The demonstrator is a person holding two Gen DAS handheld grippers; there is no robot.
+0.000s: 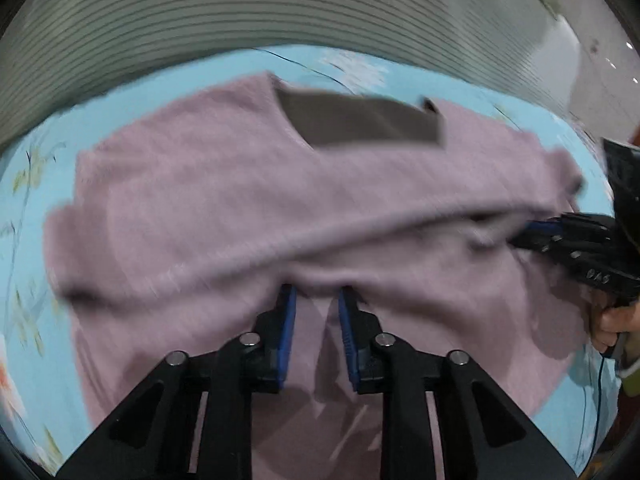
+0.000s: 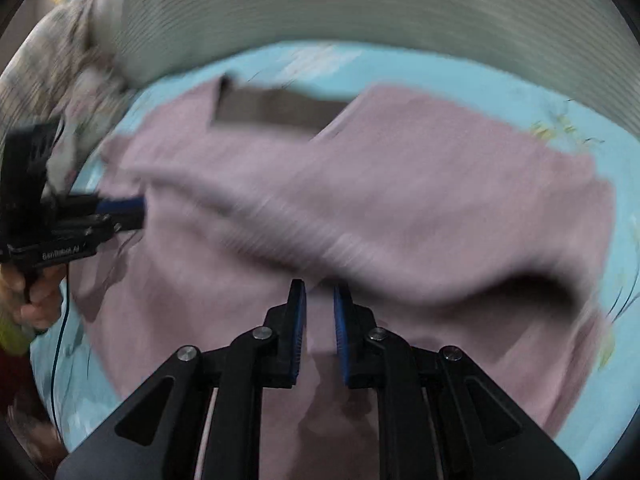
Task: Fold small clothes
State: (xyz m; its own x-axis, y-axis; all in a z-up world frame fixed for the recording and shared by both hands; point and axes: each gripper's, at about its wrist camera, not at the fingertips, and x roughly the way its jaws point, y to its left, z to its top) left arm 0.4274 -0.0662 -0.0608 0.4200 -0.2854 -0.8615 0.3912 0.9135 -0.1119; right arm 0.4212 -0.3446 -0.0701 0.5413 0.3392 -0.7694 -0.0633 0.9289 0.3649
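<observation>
A pale mauve knit sweater [image 1: 240, 184] with a dark brown neck opening [image 1: 360, 120] lies on a light blue floral sheet [image 1: 36, 208]. Its near hem is lifted and carried over the body as a fold. My left gripper [image 1: 317, 292] is shut on the folded hem. My right gripper [image 2: 320, 286] is shut on the same hem further along. The sweater [image 2: 440, 184] fills the right wrist view too. The right gripper shows at the right edge of the left wrist view [image 1: 520, 236], and the left gripper at the left edge of the right wrist view [image 2: 140, 206]. Both views are motion-blurred.
A grey ribbed headboard or cushion [image 1: 240, 8] runs along the far edge of the bed. A patterned cloth heap [image 2: 60, 60] lies at the far left in the right wrist view. A thin cable [image 2: 62, 320] hangs by the person's hand.
</observation>
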